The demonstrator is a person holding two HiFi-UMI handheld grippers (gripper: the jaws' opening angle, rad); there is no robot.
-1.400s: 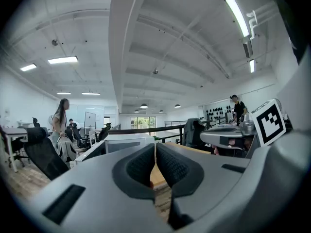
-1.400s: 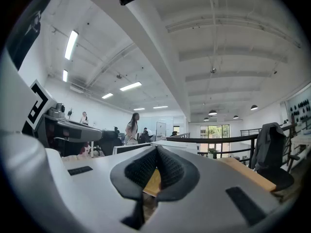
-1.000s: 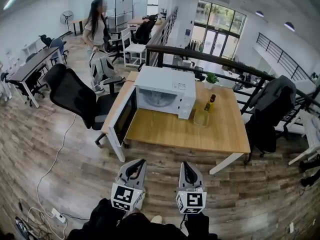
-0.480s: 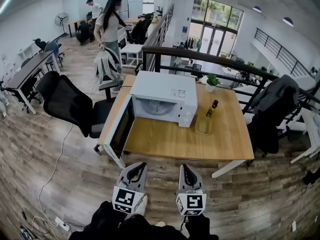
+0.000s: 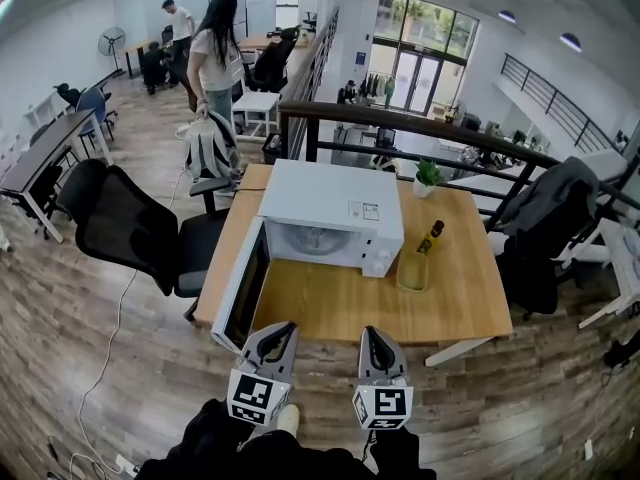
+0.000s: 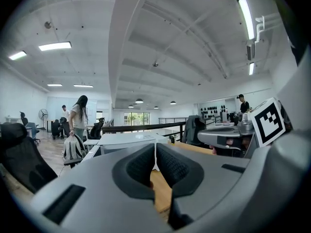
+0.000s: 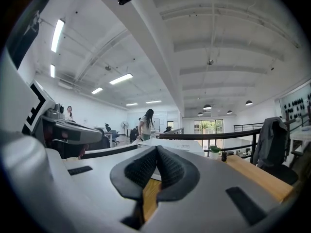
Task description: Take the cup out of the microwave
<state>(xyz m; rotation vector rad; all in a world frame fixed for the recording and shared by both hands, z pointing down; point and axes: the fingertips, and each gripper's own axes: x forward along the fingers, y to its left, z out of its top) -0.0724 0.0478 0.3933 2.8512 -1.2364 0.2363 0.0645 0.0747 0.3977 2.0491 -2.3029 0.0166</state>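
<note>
A white microwave (image 5: 330, 208) stands at the back of a wooden table (image 5: 340, 313). Its door (image 5: 243, 286) hangs open to the left, out past the table's near left corner. The cavity front (image 5: 315, 240) shows pale, and I cannot make out a cup inside. Both grippers are held side by side at the table's near edge, pointing at the microwave. The left gripper (image 5: 283, 328) (image 6: 155, 155) is shut with nothing between its pads. So is the right gripper (image 5: 370, 332) (image 7: 157, 158), which is also empty. The microwave's top (image 6: 129, 139) (image 7: 170, 143) shows beyond each pair of jaws.
A yellowish clear container (image 5: 412, 271), a dark bottle (image 5: 432, 236) and a small plant (image 5: 428, 175) stand right of the microwave. A black office chair (image 5: 120, 230) is left of the table, and a jacket-draped chair (image 5: 548, 218) is to the right. A black railing (image 5: 400, 128) runs behind. A person (image 5: 214, 53) stands far back.
The table and microwave have come closer and lower in the head view, and both grippers now reach its near edge. The person in the background has walked a little.
</note>
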